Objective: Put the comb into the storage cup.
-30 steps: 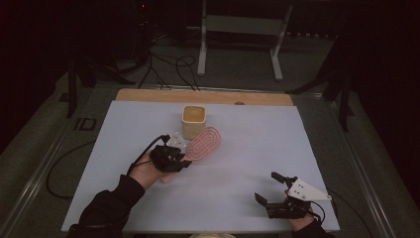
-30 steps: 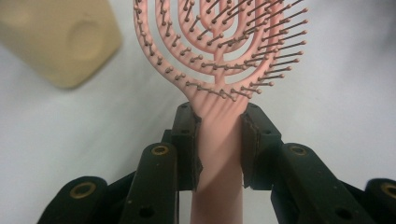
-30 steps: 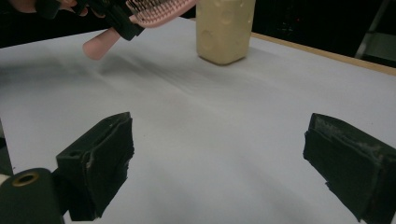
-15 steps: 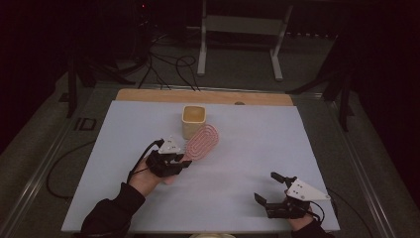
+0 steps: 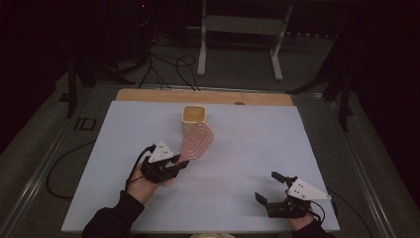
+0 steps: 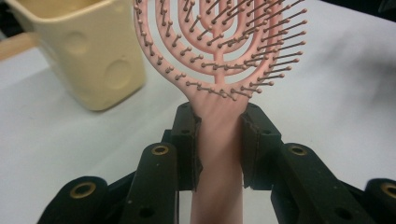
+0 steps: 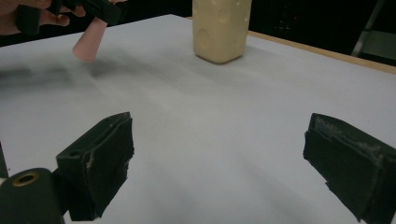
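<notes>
Drawn back from the cream plastic cup (image 5: pixel 193 119), the left gripper (image 5: pixel 179 166) clamps the pink vented hairbrush (image 5: pixel 196 140) by its handle — head lifted, probably clear of the cup. The right gripper (image 5: pixel 265 188) rests wide open, holding nothing, well off to the cup's near right.

Pink plastic hairbrush with ball-tipped bristles (image 6: pixel 219 70): in your left gripper view the head ran off the top edge and the handle's end off the bottom; your jaws covered both handle sides.

Cream plastic cup with dimpled walls (image 7: pixel 220 28): in your right gripper view its rim was cut off at the top.

Your right hand (image 5: pixel 301 224): cropped at the high view's bottom edge.
</notes>
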